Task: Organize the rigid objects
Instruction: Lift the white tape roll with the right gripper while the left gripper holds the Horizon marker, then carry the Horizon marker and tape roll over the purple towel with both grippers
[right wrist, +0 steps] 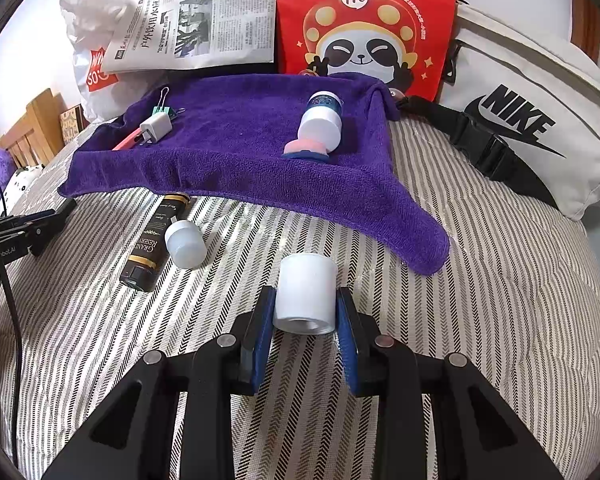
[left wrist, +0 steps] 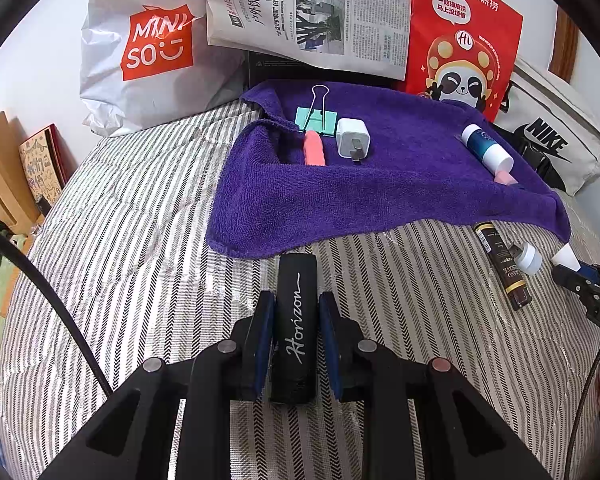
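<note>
My left gripper [left wrist: 296, 312] is shut on a black bar marked "Horizon" [left wrist: 296, 328], held above the striped bedspread just short of the purple towel [left wrist: 380, 196]. My right gripper [right wrist: 305, 312] is shut on a white cylindrical cap [right wrist: 306, 300]. On the towel lie a teal binder clip [left wrist: 315, 114], a white charger plug [left wrist: 352, 138], a pink stick [left wrist: 314, 148] and a blue-and-white bottle [left wrist: 486, 148] [right wrist: 322, 120]. A dark tube with gold print [right wrist: 152, 240] and a small white bottle [right wrist: 185, 244] lie on the bedspread before the towel.
Behind the towel stand a white Miniso bag [left wrist: 140, 56], a newspaper [left wrist: 308, 12], a red panda bag [left wrist: 464, 40] and a white Nike pouch [right wrist: 532, 120]. The left gripper's fingers [right wrist: 32, 224] show at the right wrist view's left edge. A wooden headboard [right wrist: 32, 128] is at the far left.
</note>
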Action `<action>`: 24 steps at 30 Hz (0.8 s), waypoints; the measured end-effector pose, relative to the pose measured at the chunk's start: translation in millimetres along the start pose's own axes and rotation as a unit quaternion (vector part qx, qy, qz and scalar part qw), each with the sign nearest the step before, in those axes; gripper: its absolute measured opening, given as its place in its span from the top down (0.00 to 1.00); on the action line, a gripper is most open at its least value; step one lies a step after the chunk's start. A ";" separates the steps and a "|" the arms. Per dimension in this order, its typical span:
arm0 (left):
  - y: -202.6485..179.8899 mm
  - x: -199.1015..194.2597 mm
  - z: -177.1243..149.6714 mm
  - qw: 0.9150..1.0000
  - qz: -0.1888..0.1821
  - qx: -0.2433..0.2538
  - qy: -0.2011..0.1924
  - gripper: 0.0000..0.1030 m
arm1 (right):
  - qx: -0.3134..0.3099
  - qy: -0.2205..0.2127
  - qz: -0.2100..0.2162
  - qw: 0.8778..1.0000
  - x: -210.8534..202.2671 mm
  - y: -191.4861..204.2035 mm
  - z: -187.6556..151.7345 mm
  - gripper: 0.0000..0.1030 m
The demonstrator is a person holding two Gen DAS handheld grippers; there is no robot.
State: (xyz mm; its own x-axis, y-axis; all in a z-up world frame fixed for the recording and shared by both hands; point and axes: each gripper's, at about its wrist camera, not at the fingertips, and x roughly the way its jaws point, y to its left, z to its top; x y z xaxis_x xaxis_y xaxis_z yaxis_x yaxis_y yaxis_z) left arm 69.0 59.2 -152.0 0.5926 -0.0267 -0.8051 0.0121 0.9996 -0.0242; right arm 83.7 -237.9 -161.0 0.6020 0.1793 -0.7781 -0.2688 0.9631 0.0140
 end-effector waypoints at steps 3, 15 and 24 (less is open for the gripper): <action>0.3 -0.1 -0.1 1.000 -0.001 -0.001 0.000 0.79 | 0.000 0.000 0.000 1.000 -0.2 -0.4 0.0 0.71; 0.6 0.0 1.1 1.000 -0.003 0.002 0.002 0.79 | -0.011 -0.001 -0.012 1.000 -1.7 3.2 0.5 0.72; 6.7 -6.1 2.6 0.999 -0.036 -0.026 0.014 0.80 | 0.017 -0.018 0.037 0.999 -32.5 -0.1 4.2 0.72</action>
State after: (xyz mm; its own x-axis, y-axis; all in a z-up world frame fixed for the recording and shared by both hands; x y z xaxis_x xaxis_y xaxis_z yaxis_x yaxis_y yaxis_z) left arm 67.6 66.1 -145.7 0.5684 -0.0987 -0.8168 0.0112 0.9936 -0.1123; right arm 67.3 -243.0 -133.0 0.6074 0.2573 -0.7516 -0.2890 0.9528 0.0926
